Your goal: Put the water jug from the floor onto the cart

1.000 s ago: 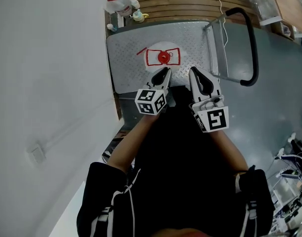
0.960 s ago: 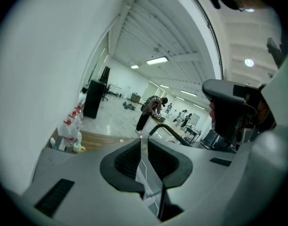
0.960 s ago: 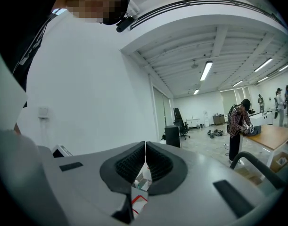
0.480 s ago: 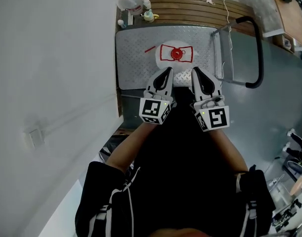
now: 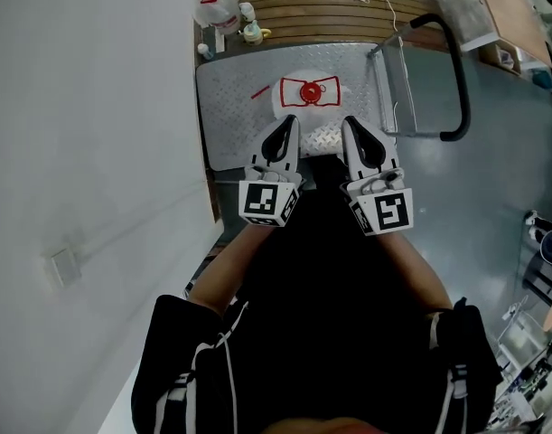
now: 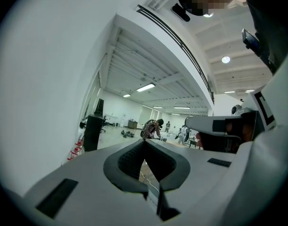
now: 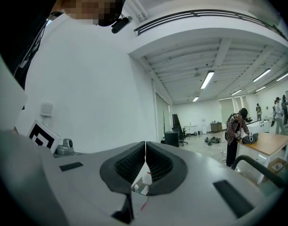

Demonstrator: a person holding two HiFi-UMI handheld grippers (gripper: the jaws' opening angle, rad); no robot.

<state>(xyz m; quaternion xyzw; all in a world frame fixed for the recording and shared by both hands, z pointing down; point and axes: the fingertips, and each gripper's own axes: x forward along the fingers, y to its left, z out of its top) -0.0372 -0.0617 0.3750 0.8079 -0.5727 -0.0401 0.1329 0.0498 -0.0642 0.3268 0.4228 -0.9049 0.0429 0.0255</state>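
The water jug (image 5: 309,91), seen from above as a pale round body with a red cap and red markings, stands on the cart's grey checker-plate deck (image 5: 235,116). Both grippers are held side by side just short of it, pointing toward it and level. My left gripper (image 5: 289,119) is shut with nothing between its jaws, and its tips meet in the left gripper view (image 6: 144,140). My right gripper (image 5: 347,121) is also shut and empty, its pads (image 7: 134,164) closed together. Neither gripper touches the jug.
The cart's black push handle (image 5: 458,80) rises at the right of the deck. A wooden slatted pallet (image 5: 339,7) lies beyond the cart, with plastic bottles (image 5: 217,3) at its left corner. A white wall (image 5: 86,107) runs close along the left. Grey floor (image 5: 501,152) spreads right.
My left gripper has drawn back from the jug and straightened to sit parallel with the right one. The jug stays on the cart deck.
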